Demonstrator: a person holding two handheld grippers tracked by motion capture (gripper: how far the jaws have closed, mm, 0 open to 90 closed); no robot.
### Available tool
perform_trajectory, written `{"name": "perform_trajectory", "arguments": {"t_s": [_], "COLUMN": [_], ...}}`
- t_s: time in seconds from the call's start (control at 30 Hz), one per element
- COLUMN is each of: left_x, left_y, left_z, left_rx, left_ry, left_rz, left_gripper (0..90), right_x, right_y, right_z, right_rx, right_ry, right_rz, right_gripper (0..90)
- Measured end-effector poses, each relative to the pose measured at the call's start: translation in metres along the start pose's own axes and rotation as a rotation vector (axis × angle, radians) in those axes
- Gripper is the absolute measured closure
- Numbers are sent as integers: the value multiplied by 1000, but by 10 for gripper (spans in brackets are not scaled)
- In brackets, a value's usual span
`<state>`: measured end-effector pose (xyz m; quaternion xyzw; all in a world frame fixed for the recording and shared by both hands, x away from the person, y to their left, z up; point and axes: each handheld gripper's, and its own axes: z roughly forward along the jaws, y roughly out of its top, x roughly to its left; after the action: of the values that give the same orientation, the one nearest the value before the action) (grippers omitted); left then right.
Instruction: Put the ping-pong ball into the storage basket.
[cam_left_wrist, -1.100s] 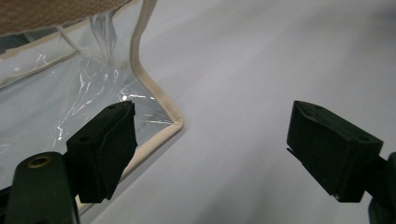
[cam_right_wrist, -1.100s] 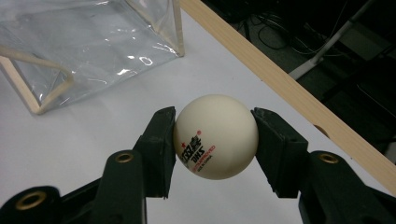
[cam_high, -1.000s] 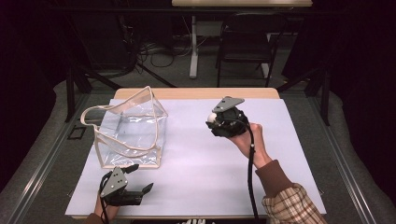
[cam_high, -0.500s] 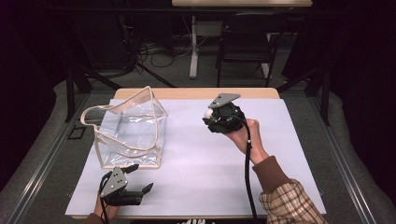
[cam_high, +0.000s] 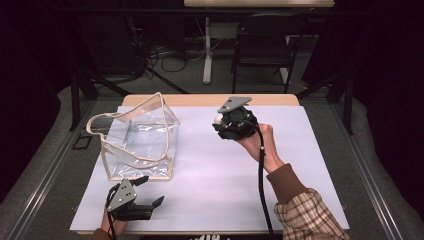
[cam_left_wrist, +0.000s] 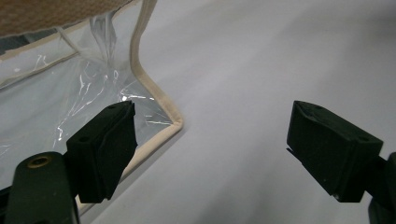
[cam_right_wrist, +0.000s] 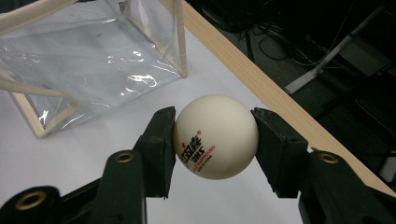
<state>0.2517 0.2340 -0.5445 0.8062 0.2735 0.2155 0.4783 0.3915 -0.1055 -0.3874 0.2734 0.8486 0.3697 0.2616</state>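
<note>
A white ping-pong ball with red and black print sits clamped between the jaws of my right gripper. In the high view that right gripper is held above the middle of the white table cover, pointing left toward a clear plastic bag with beige trim, and the ball peeks out at its tip. The bag stands open-topped at the table's left. My left gripper rests open near the front left edge, just below the bag's near corner, with nothing between its jaws.
The white table cover spans the wooden table, whose far edge runs close behind the ball. A dark chair and cables lie on the floor beyond the table.
My right gripper has shifted slightly left and toward the bag with the ball held. The left gripper has stayed where it was.
</note>
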Motion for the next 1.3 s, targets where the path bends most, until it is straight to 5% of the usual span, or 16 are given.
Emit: {"name": "perform_trajectory", "arguments": {"t_s": [1.3], "left_x": [0], "left_y": [0], "left_z": [0], "left_rx": [0], "left_ry": [-1], "left_rz": [0], "left_gripper": [162], "right_x": [18], "right_y": [25], "right_z": [16], "right_rx": [3], "right_ry": [29], "right_rz": [-53], "right_gripper": [508]}}
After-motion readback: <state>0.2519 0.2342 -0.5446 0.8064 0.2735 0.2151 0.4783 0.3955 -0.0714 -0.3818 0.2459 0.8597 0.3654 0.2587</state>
